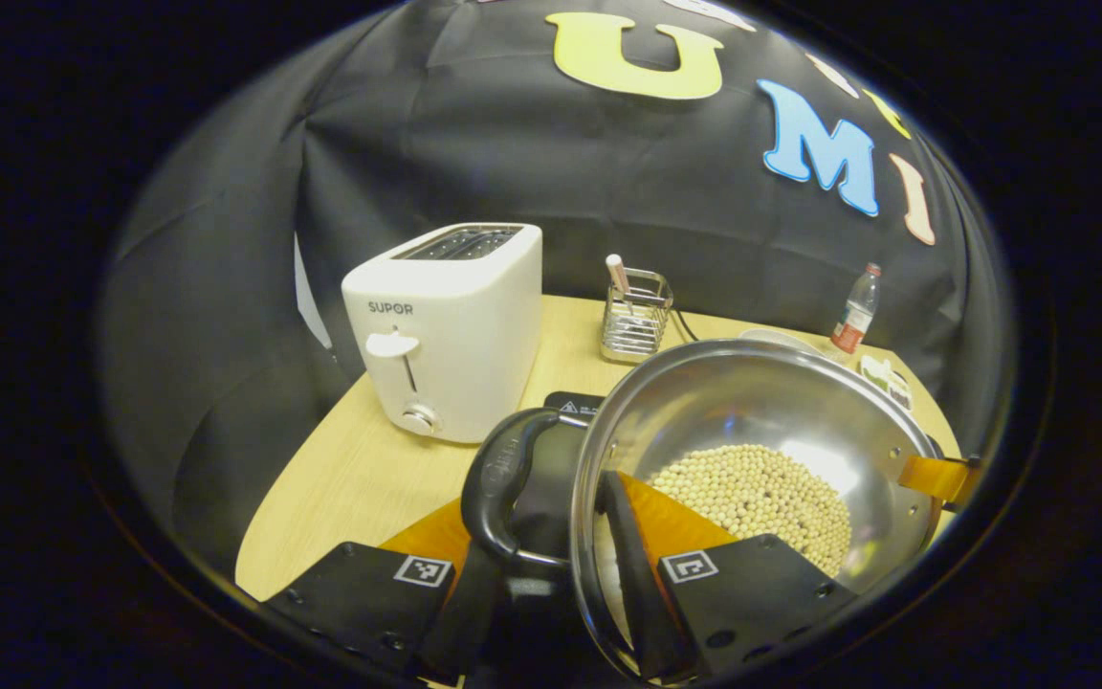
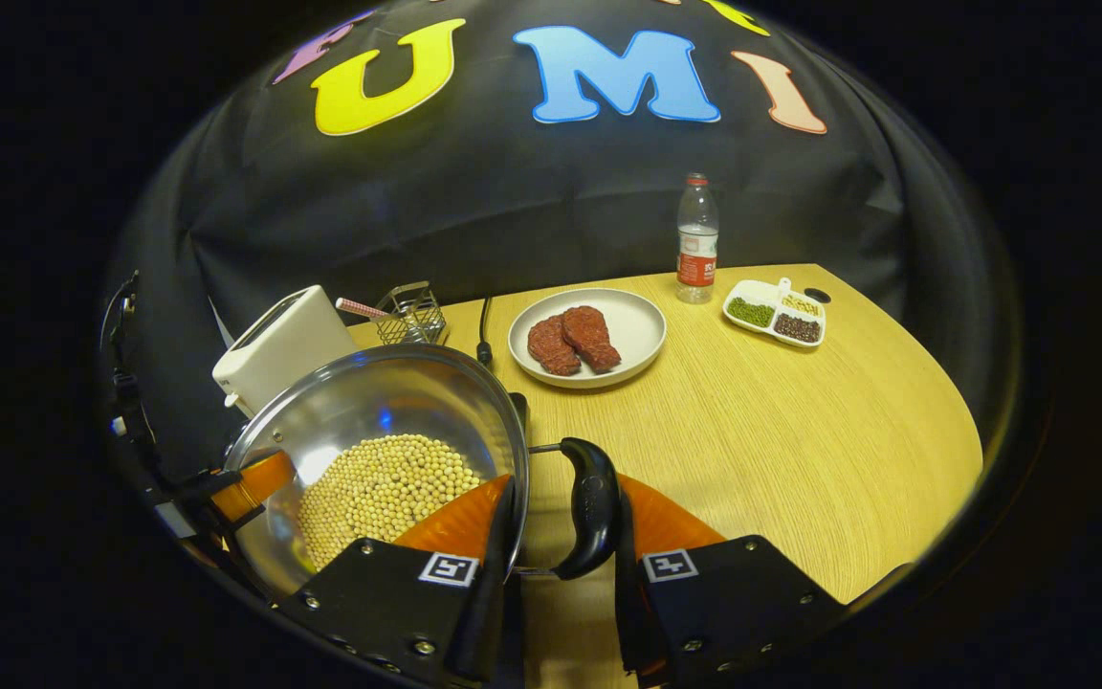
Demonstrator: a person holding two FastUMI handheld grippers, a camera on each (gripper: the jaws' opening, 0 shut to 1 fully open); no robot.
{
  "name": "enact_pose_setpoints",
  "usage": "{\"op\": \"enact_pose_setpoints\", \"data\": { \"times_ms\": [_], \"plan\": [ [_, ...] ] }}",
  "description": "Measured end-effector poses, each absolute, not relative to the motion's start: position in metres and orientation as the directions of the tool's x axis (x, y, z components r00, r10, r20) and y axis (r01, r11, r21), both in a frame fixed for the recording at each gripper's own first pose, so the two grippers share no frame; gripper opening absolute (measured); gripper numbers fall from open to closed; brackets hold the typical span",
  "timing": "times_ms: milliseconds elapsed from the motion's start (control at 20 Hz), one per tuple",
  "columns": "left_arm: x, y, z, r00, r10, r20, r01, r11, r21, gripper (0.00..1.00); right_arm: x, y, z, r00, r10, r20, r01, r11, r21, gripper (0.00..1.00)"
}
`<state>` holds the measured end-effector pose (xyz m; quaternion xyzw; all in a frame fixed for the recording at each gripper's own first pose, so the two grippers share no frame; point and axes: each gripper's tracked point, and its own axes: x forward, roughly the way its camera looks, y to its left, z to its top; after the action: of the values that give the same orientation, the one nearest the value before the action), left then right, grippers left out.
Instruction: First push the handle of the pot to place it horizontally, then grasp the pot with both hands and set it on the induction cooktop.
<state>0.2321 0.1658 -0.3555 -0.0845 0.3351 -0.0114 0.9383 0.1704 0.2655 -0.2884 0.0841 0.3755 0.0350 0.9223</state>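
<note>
Left gripper (image 1: 551, 565) straddles the pot's (image 1: 752, 421) rim and black side handle (image 1: 503, 478), one finger inside the bowl; can't tell if both fingers press. Right gripper (image 2: 561, 555) does the same on the opposite handle (image 2: 594, 507), grip also unclear. Pot holds soybeans (image 2: 379, 493), sits tilted over the dark cooktop (image 1: 565, 407). Beyond: toaster (image 1: 446, 330), wire rack (image 1: 635, 321), plate (image 2: 642, 330) with two meat pieces (image 2: 575, 340), water bottle (image 2: 696, 239), divided dish (image 2: 776, 313) on the wooden table (image 2: 800, 440).

The left tool (image 1: 561, 574) has its fingers spread either side of a pot handle (image 1: 505, 483), one finger outside it, the other inside the rim. The right tool (image 2: 565, 584) likewise straddles the opposite handle (image 2: 589, 507), fingers apart.
</note>
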Motion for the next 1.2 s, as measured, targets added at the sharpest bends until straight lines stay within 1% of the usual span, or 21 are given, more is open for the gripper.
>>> {"op": "enact_pose_setpoints", "data": {
  "times_ms": [50,100,150,200,250,300,350,450,500,550,600,700,850,950,1050,1100,1150,1200],
  "plan": [
    [0.225,0.173,-0.355,0.786,-0.058,-0.615,-0.052,0.986,-0.16,0.66,0.171,0.266,-0.285,0.719,0.144,-0.68,-0.007,0.98,0.2,0.52],
    [0.22,0.182,-0.349,0.813,-0.032,-0.581,-0.062,0.988,-0.141,0.72,0.175,0.259,-0.274,0.75,0.134,-0.648,-0.002,0.98,0.2,0.5],
    [0.212,0.182,-0.329,0.838,-0.006,-0.546,-0.072,0.99,-0.121,0.85,0.181,0.251,-0.258,0.786,0.129,-0.604,-0.003,0.979,0.205,0.62],
    [0.21,0.184,-0.311,0.857,0.016,-0.516,-0.082,0.991,-0.104,0.99,0.185,0.243,-0.244,0.814,0.133,-0.565,-0.007,0.976,0.22,0.64],
    [0.204,0.185,-0.294,0.872,0.045,-0.488,-0.097,0.992,-0.08,0.99,0.184,0.23,-0.233,0.836,0.122,-0.535,0.001,0.975,0.224,0.82],
    [0.201,0.186,-0.278,0.885,0.058,-0.462,-0.101,0.993,-0.068,0.98,0.184,0.214,-0.224,0.85,0.105,-0.515,0.013,0.975,0.221,0.93],
    [0.2,0.186,-0.266,0.897,0.061,-0.438,-0.098,0.993,-0.062,0.99,0.183,0.198,-0.216,0.861,0.088,-0.501,0.025,0.977,0.214,0.96],
    [0.195,0.175,-0.24,0.917,0.056,-0.394,-0.082,0.995,-0.049,0.95,0.176,0.163,-0.202,0.882,0.052,-0.468,0.048,0.979,0.199,0.98],
    [0.192,0.165,-0.23,0.928,0.049,-0.37,-0.073,0.996,-0.05,0.97,0.171,0.151,-0.196,0.89,0.049,-0.454,0.055,0.976,0.212,0.98],
    [0.187,0.153,-0.218,0.936,0.042,-0.349,-0.065,0.996,-0.055,0.94,0.163,0.134,-0.194,0.893,0.037,-0.449,0.066,0.975,0.211,0.98],
    [0.182,0.142,-0.208,0.943,0.036,-0.33,-0.059,0.996,-0.059,0.95,0.155,0.12,-0.193,0.896,0.033,-0.444,0.064,0.977,0.202,0.98],
    [0.163,0.113,-0.185,0.954,0.023,-0.3,-0.046,0.996,-0.07,0.94,0.14,0.094,-0.183,0.909,0.04,-0.416,0.03,0.987,0.16,0.98],
    [0.126,0.061,-0.146,0.97,0.008,-0.243,-0.028,0.996,-0.08,0.95,0.119,0.067,-0.154,0.941,0.07,-0.33,-0.043,0.995,0.088,0.98],
    [0.1,0.028,-0.121,0.98,-0.007,-0.198,-0.008,0.997,-0.075,0.99,0.105,0.047,-0.131,0.96,0.088,-0.266,-0.083,0.996,0.03,0.98],
    [0.072,-0.008,-0.095,0.987,-0.031,-0.155,0.021,0.998,-0.063,0.94,0.091,0.03,-0.103,0.976,0.111,-0.186,-0.118,0.993,-0.027,0.98],
    [0.058,-0.024,-0.081,0.99,-0.037,-0.135,0.03,0.998,-0.053,0.99,0.081,0.022,-0.092,0.98,0.125,-0.155,-0.134,0.99,-0.044,0.98],
    [0.047,-0.039,-0.071,0.992,-0.047,-0.114,0.042,0.998,-0.047,0.94,0.071,0.015,-0.084,0.98,0.145,-0.133,-0.153,0.987,-0.053,0.98],
    [0.033,-0.053,-0.058,0.994,-0.049,-0.094,0.045,0.998,-0.039,0.94,0.062,0.01,-0.079,0.98,0.16,-0.122,-0.167,0.984,-0.054,0.98]
  ]
}}
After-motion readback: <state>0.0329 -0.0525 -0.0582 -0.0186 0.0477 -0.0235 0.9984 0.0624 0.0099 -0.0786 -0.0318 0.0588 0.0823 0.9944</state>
